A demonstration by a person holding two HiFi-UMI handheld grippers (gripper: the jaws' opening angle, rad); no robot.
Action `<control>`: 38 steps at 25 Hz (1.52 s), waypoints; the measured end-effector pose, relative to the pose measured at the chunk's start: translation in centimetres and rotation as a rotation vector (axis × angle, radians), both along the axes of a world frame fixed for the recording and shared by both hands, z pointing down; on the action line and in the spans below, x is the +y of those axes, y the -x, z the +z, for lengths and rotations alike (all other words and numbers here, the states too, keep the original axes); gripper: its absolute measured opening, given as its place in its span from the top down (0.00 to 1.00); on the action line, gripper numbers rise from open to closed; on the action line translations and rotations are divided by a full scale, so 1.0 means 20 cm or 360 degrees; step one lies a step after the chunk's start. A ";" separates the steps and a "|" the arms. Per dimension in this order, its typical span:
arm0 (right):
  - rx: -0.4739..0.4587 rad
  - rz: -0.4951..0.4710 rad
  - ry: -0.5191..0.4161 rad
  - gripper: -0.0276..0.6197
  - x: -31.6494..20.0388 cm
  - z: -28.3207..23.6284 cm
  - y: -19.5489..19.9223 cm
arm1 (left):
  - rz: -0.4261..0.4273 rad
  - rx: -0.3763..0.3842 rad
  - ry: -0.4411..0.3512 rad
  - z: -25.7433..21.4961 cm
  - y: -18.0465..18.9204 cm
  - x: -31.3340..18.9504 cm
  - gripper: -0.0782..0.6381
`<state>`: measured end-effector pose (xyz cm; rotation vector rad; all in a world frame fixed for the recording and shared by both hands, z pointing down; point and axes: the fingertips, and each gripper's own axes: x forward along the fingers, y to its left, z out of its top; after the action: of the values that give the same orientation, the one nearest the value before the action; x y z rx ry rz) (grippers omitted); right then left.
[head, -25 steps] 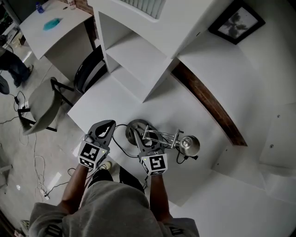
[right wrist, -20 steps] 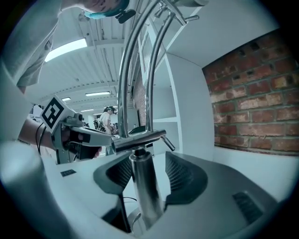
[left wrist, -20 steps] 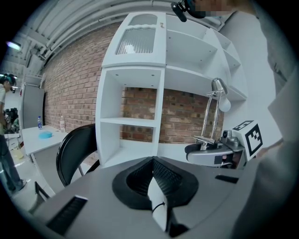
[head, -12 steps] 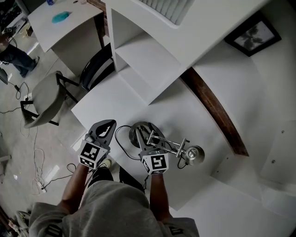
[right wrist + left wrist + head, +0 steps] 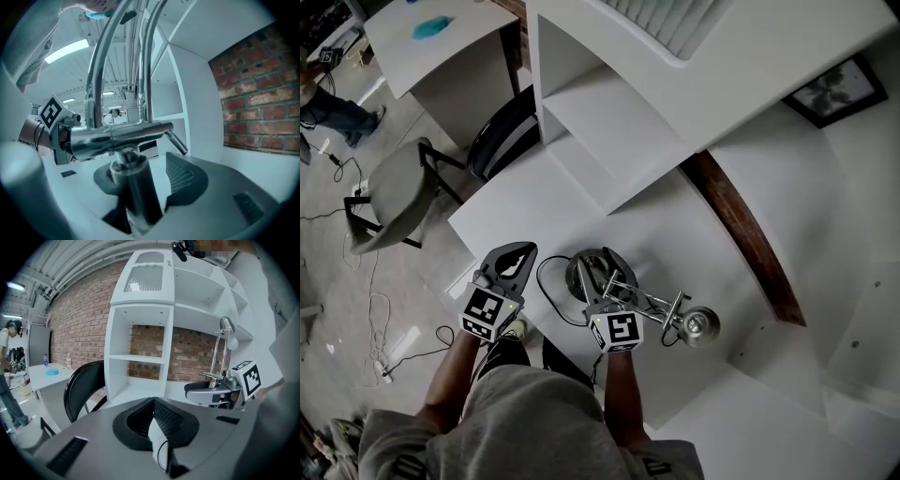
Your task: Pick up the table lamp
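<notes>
— What sits furthest left?
— A grey chair (image 5: 389, 192) on the floor, off the tabletop's (image 5: 534, 202) left corner.

— And the left claw?
— The left claw (image 5: 517, 255) hangs over the tabletop's near edge. It is clenched with nothing in it, jaws pressed together.

— Next to it?
— A black cord (image 5: 541, 281) loops across the tabletop between that claw and the lamp (image 5: 132, 183).

— Where is the lamp?
— Just in from the near edge, about midway along it. The right claw (image 5: 598, 277) is grasping its chrome post low down, right above the round base, with the post between the jaws.

— Is the base on the tabletop?
— From above I can't tell; it may be just clear.

— Further right?
— The lamp's thin arms lean rightward to its head (image 5: 701, 325), which is over the tabletop.
</notes>
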<state>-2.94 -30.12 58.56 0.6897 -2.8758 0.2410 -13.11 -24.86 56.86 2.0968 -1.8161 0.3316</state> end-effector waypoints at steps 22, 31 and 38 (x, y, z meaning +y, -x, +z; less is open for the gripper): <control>-0.0027 -0.0005 -0.0034 0.74 0.01 -0.01 0.01 | -0.0005 0.0006 0.0012 0.02 0.01 -0.01 0.89; 0.0062 -0.0028 -0.0155 0.89 0.02 -0.01 0.02 | 0.0003 0.0012 0.0018 0.03 -0.01 0.03 0.89; 0.0044 0.0012 -0.0187 0.91 0.02 -0.03 0.02 | 0.0006 0.0008 0.0025 0.03 -0.02 0.05 0.89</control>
<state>-3.38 -29.76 57.97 0.7181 -2.8797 0.0633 -12.72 -23.89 57.55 2.0890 -1.8013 0.3405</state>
